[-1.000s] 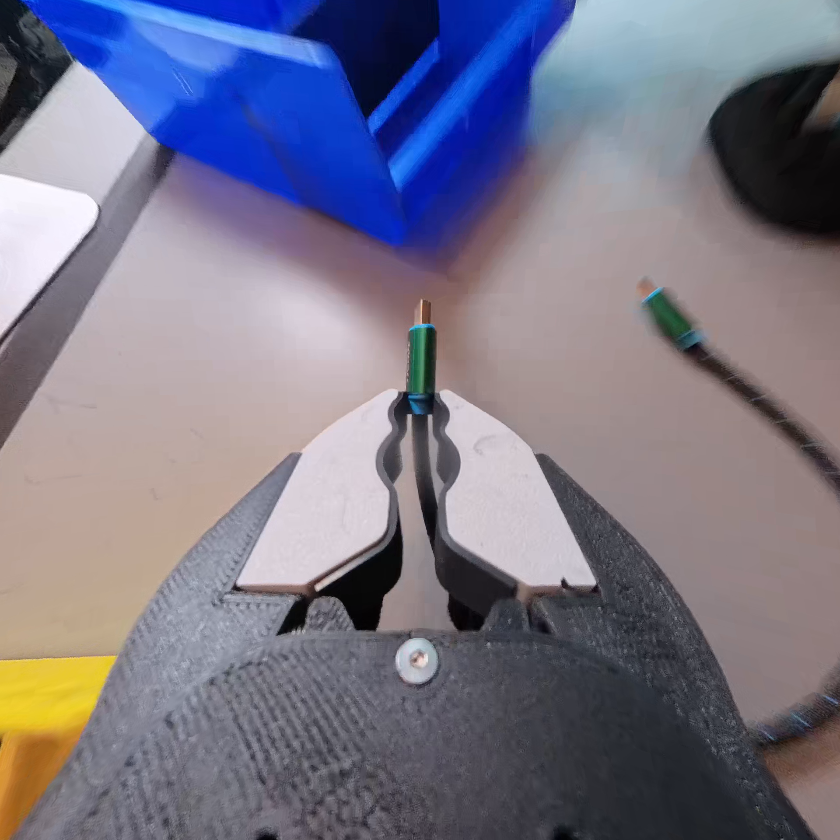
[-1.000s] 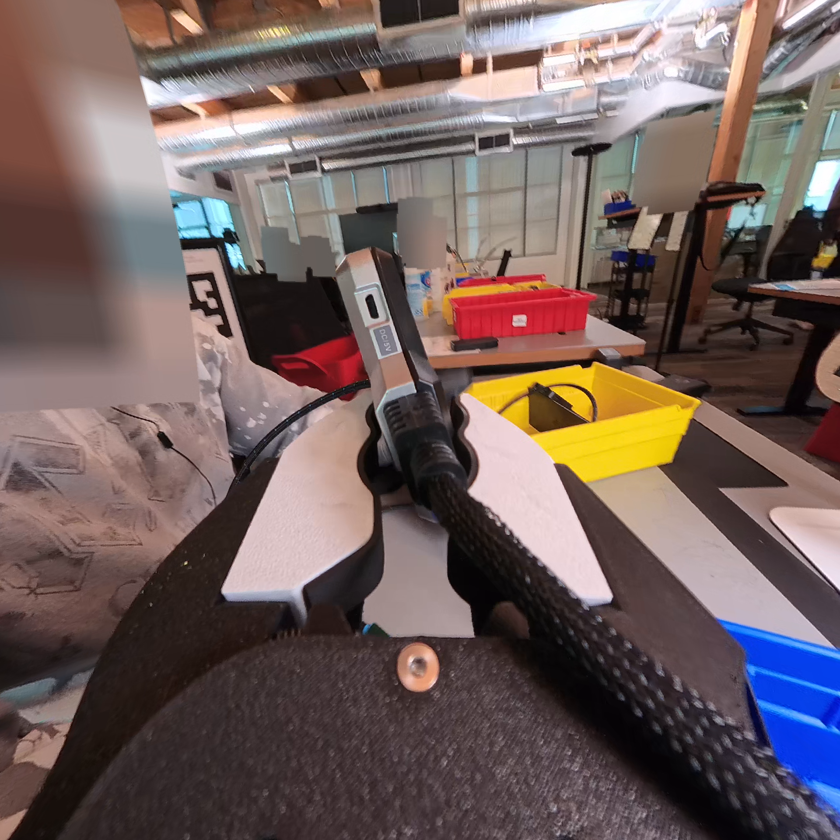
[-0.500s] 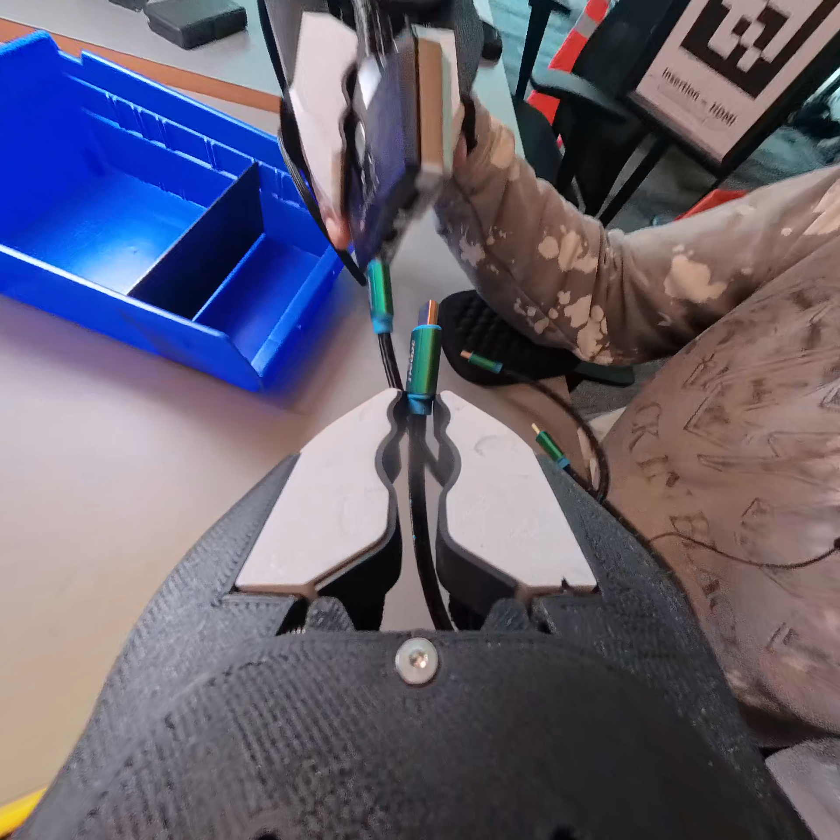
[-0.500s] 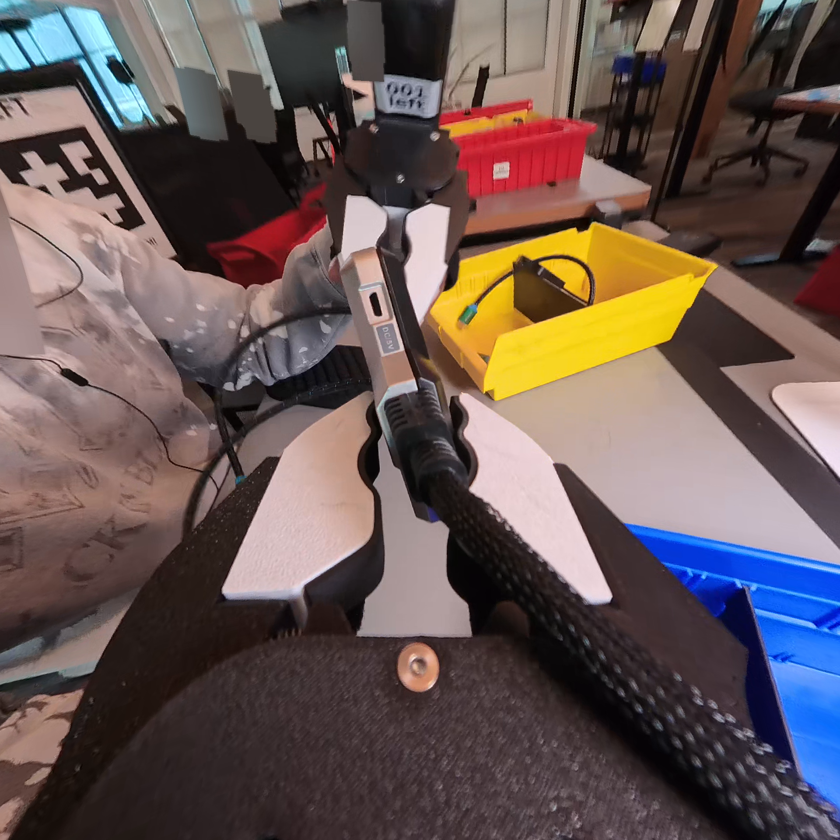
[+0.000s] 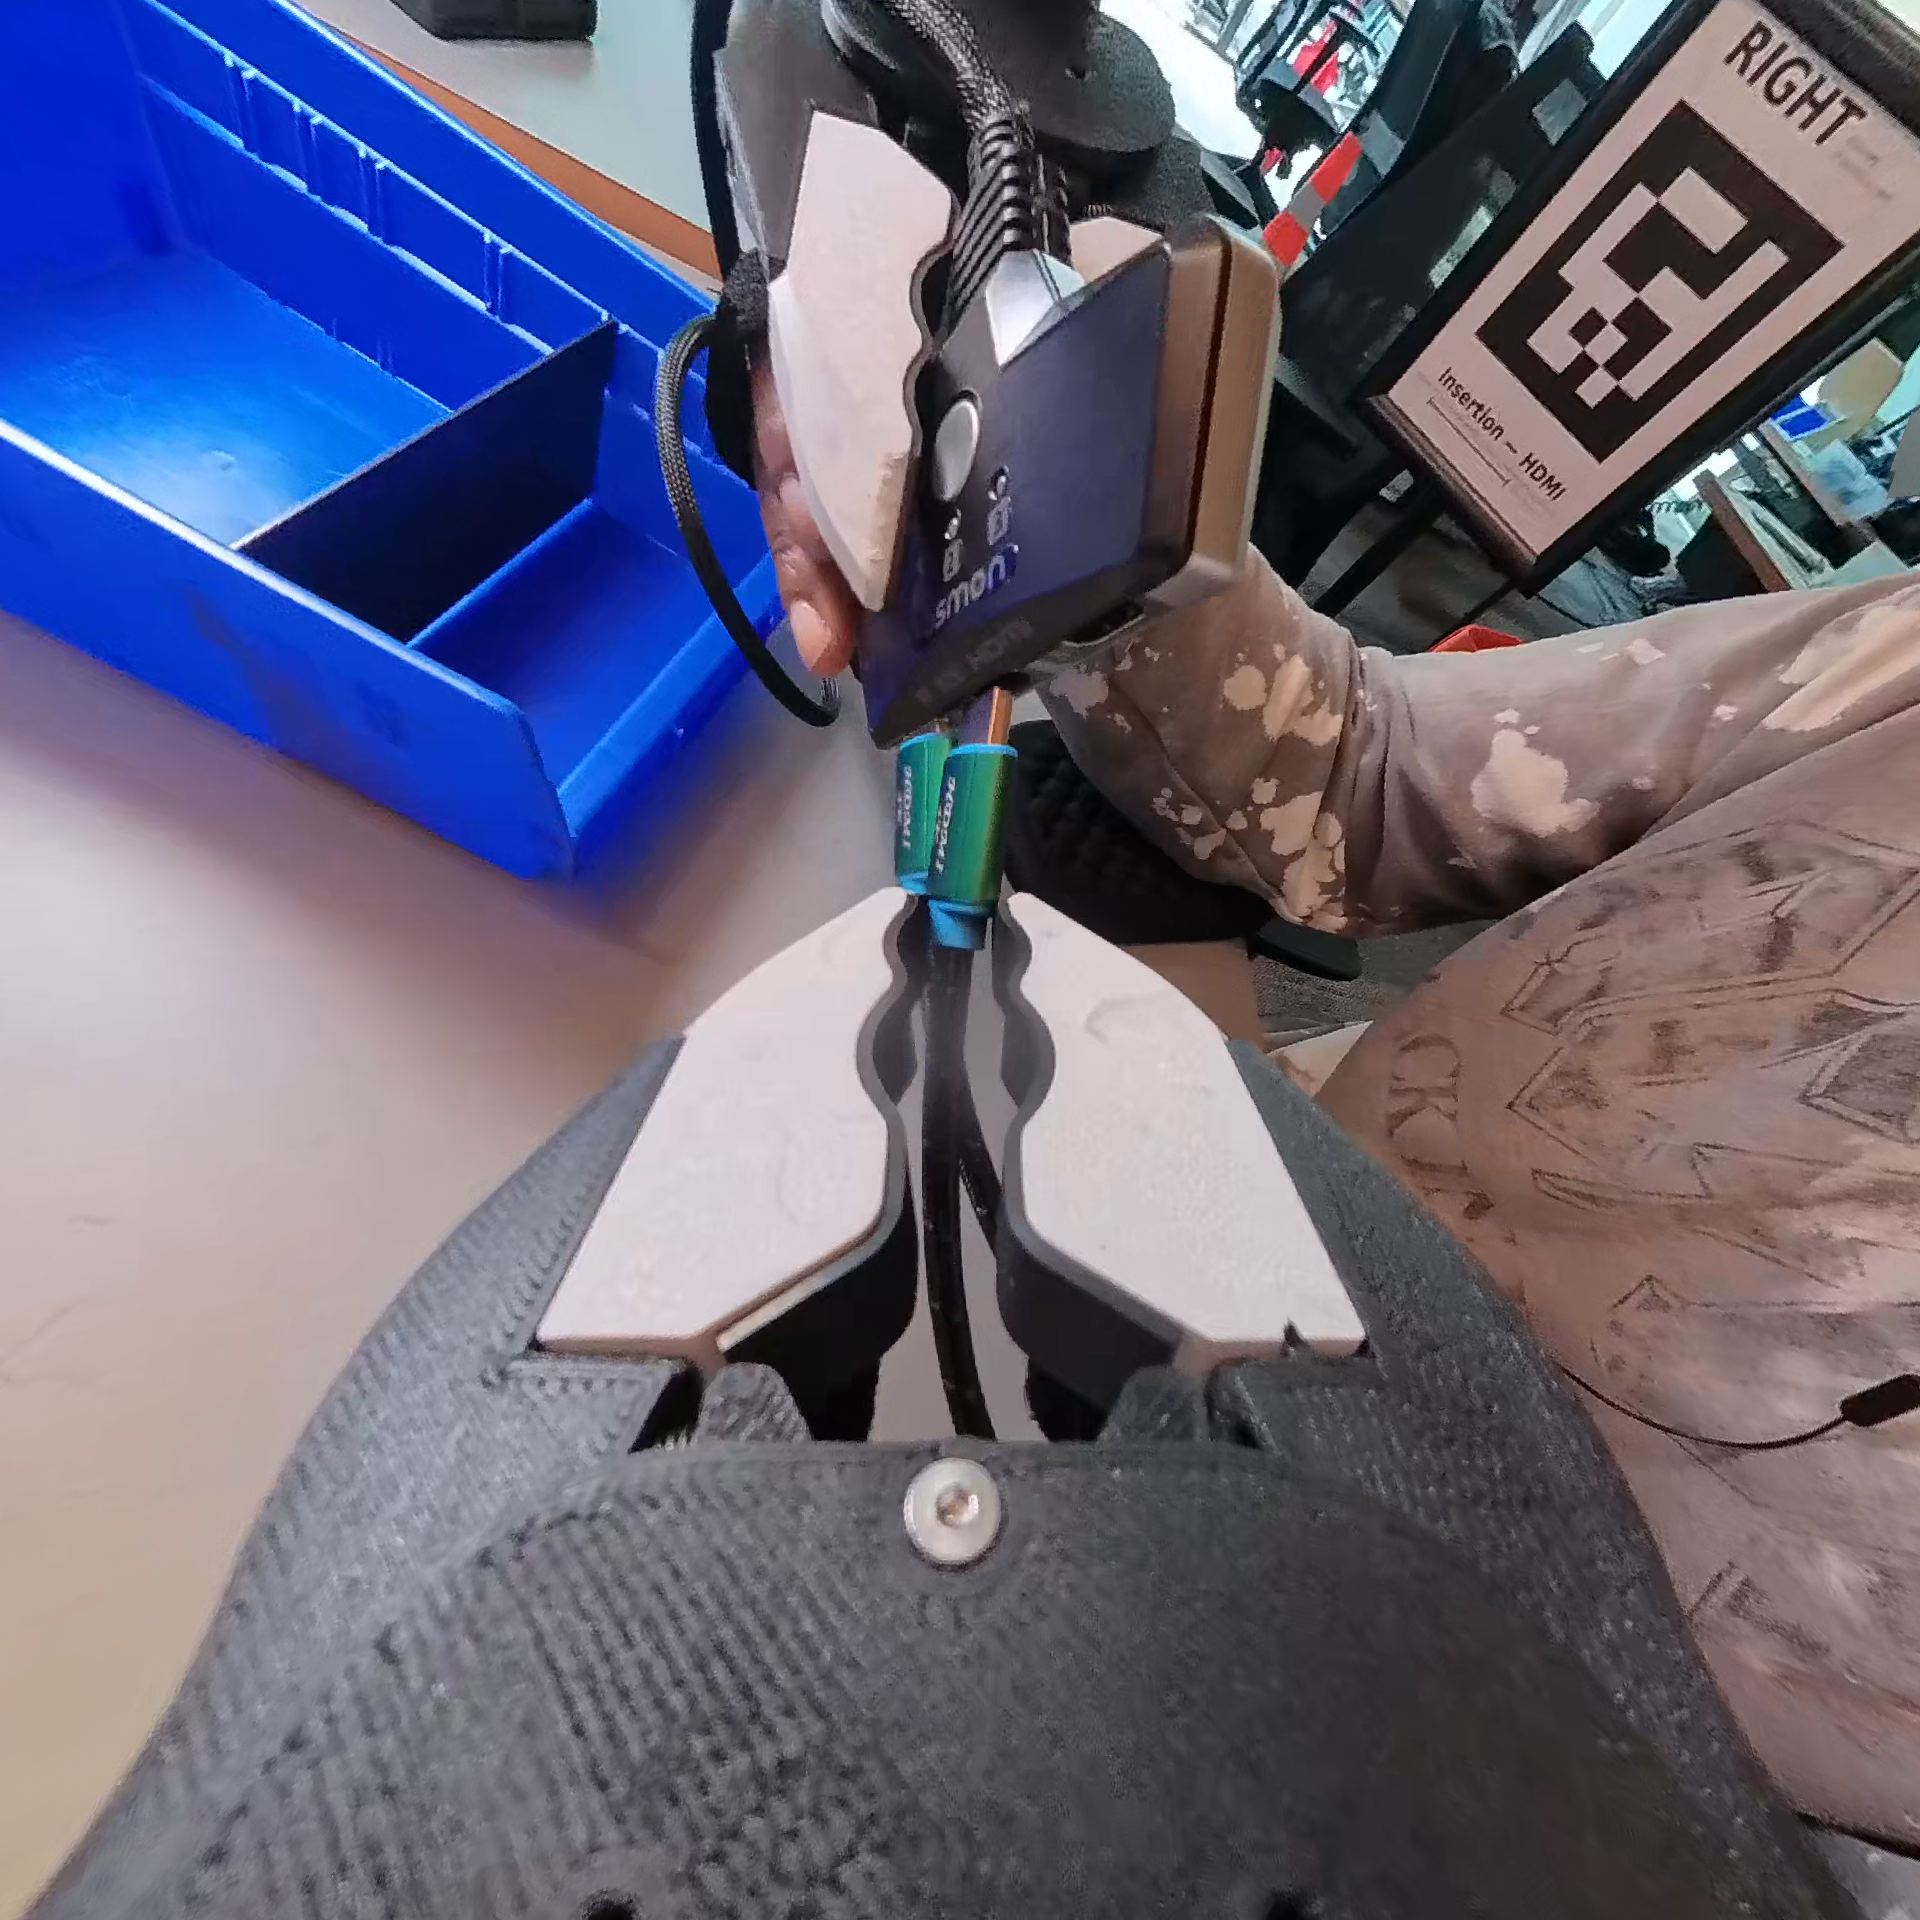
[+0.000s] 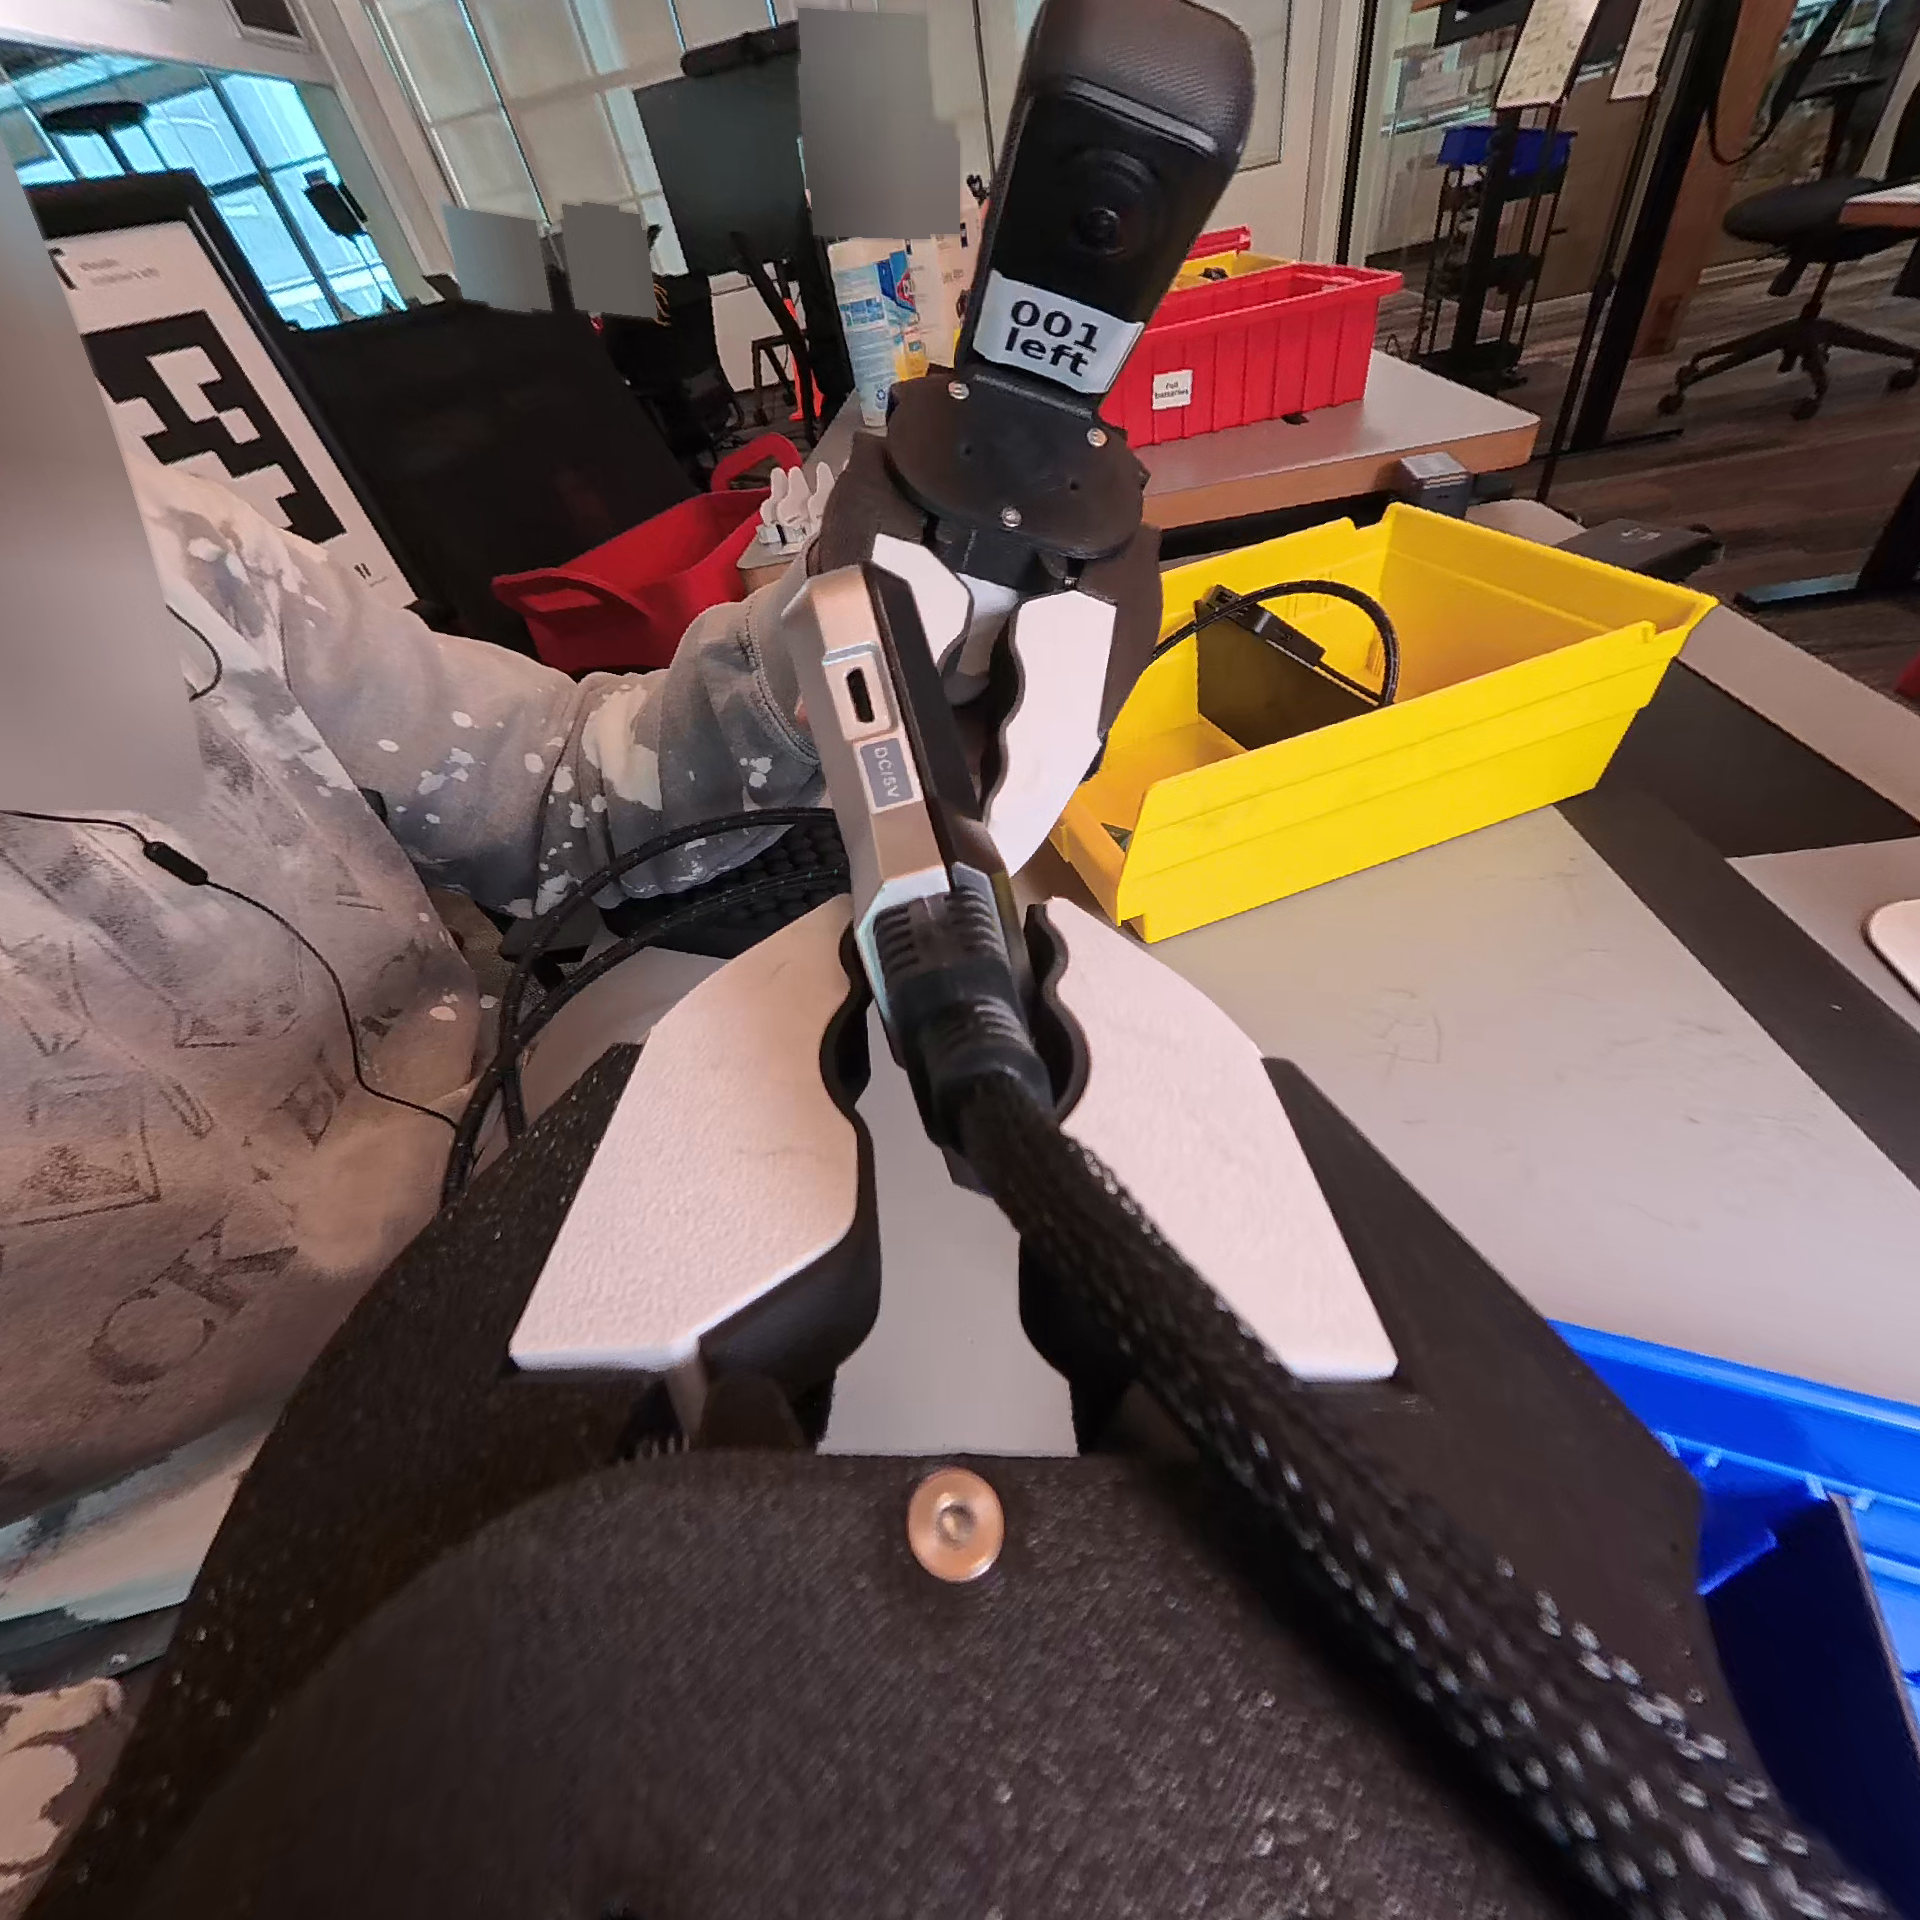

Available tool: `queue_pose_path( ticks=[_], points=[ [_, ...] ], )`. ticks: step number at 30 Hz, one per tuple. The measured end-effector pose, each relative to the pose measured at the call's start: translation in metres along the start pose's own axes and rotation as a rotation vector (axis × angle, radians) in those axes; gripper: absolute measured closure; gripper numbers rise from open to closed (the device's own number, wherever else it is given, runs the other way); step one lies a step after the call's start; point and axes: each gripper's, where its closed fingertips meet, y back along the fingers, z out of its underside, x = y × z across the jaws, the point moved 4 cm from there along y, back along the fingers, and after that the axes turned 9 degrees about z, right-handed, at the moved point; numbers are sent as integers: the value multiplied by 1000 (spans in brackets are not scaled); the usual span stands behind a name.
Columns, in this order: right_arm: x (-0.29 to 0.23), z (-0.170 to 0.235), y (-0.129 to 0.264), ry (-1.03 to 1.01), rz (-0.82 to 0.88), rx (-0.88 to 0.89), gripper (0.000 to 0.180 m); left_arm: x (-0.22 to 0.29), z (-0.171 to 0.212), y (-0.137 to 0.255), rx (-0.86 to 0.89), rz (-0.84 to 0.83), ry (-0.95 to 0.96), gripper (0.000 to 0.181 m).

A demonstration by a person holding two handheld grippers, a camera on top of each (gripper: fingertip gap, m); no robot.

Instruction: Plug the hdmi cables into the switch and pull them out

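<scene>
Your left gripper (image 5: 951,914) is closed on a green HDMI plug (image 5: 966,826), pinching it at its blue collar. The plug's gold tip meets the lower edge of the switch (image 5: 1049,468), a flat dark box held in the air above the table edge; how deep the tip sits cannot be told. A second green plug (image 5: 914,810) stands in the switch just beside it.

Your right gripper (image 6: 951,935) is clamped on the switch at the end where a thick braided black cable (image 6: 1299,1403) leaves it.

Beneath both tools lies a pale grey tabletop (image 5: 260,1039). A blue divided bin (image 5: 312,416) sits on it to your left gripper's left, and a yellow bin (image 6: 1403,707) with a black device inside stands farther along. Beyond, you face an open workshop with red bins (image 6: 1268,332) on another table, large windows, office chairs and a black-and-white marker board (image 5: 1662,260).
</scene>
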Motion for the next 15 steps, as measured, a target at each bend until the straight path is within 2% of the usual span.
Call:
queue_pose_path(
  ticks=[4,15],
  points=[
    [-1,-1,0,5,-3,2,152,2,0,1,11,31,12,168],
    [2,6,-5,19,33,-56,152,-1,4,3,-36,-57,6,167]
  ],
)
